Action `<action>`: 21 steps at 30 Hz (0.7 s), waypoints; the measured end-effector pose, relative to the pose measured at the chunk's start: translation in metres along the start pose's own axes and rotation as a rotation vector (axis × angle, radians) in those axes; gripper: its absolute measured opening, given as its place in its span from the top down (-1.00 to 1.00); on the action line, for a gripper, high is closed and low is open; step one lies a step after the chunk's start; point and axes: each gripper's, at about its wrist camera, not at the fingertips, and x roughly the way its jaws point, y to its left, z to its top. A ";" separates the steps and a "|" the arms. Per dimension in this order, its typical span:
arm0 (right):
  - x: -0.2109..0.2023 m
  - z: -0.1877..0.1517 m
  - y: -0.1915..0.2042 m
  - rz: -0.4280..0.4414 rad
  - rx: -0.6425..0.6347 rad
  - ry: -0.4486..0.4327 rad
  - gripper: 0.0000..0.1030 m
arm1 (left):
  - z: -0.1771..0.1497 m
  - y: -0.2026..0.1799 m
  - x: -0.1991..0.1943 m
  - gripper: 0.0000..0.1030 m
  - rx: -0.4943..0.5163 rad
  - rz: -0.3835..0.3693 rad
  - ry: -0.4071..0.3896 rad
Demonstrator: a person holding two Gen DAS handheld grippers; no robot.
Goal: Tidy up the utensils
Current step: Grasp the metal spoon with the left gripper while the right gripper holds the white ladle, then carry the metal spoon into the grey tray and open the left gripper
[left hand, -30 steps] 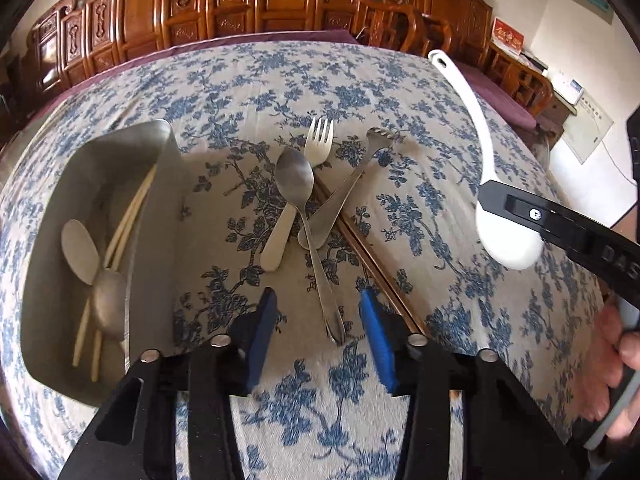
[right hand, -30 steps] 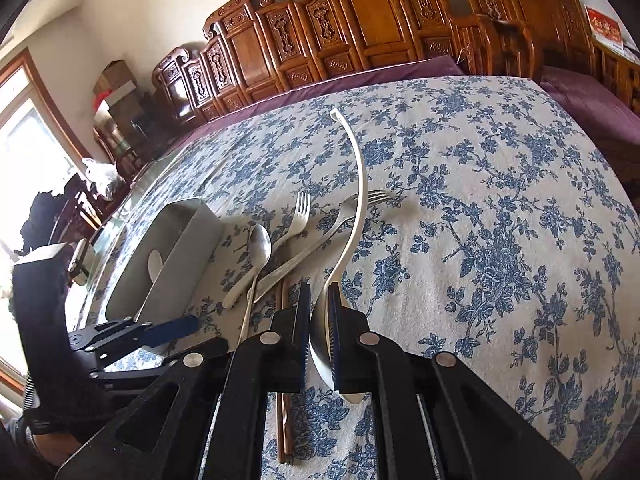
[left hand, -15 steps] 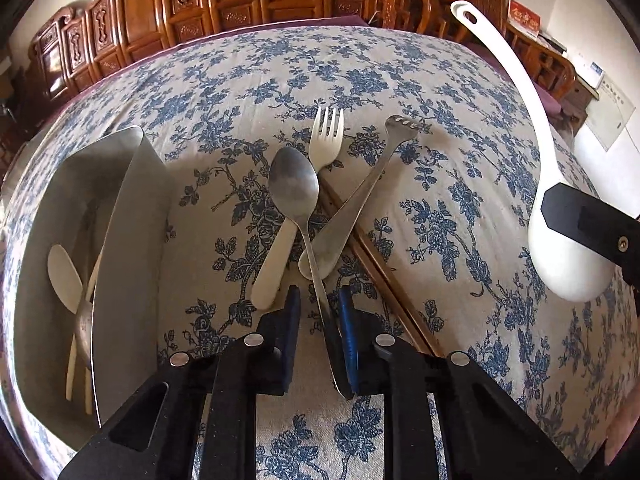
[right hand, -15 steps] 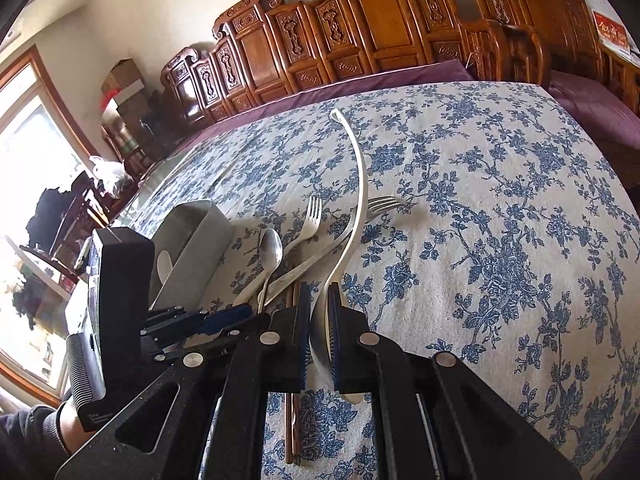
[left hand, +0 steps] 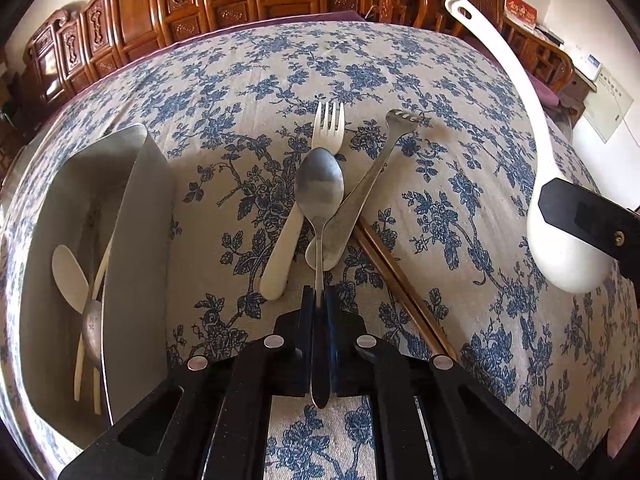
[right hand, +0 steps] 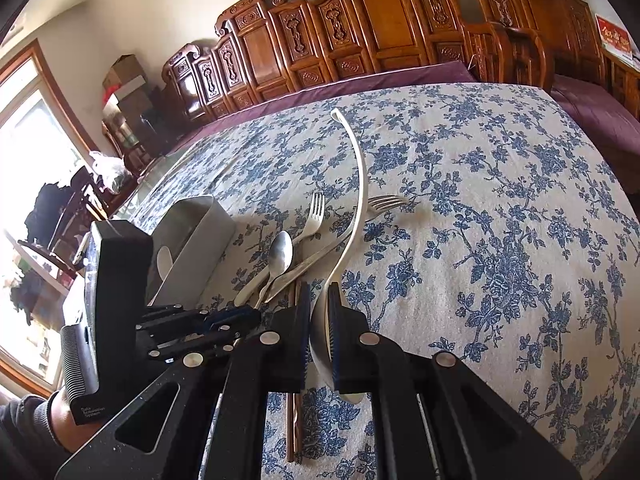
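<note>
My left claw (left hand: 319,300) is clamped on the spoon (left hand: 319,196) handle; spoon points straight ahead, the tray (left hand: 136,216) lies to its left. My right claw (right hand: 319,320) grips the white ladle (right hand: 354,216)

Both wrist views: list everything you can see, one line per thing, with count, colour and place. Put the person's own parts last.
metal spoon: 1, silver, handle clamped in left gripper, bowl over the pile
white fork: 1, cream, on cloth under the spoon
metal fork: 1, silver, crossing the pile
chopsticks: brown, count unclear, under the pile
white ladle: 1, white, held in right gripper
metal holder: 1, silver, left on cloth, holding pale utensils
tablecloth: 1, blue floral, over the table
carved chairs: several, brown, behind the table
left gripper: 1, black, shut on spoon
right gripper: 1, black, shut on ladle
hand: 1, dark sleeve, holding left gripper
</note>
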 end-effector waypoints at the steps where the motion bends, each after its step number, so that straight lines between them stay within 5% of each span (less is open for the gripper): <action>1: 0.000 0.000 0.001 0.000 -0.002 0.001 0.80 | -0.001 0.001 -0.002 0.91 -0.002 -0.004 -0.003; 21: 0.013 -0.005 0.020 -0.010 -0.056 0.028 0.81 | -0.002 0.021 -0.063 0.91 0.020 -0.029 -0.119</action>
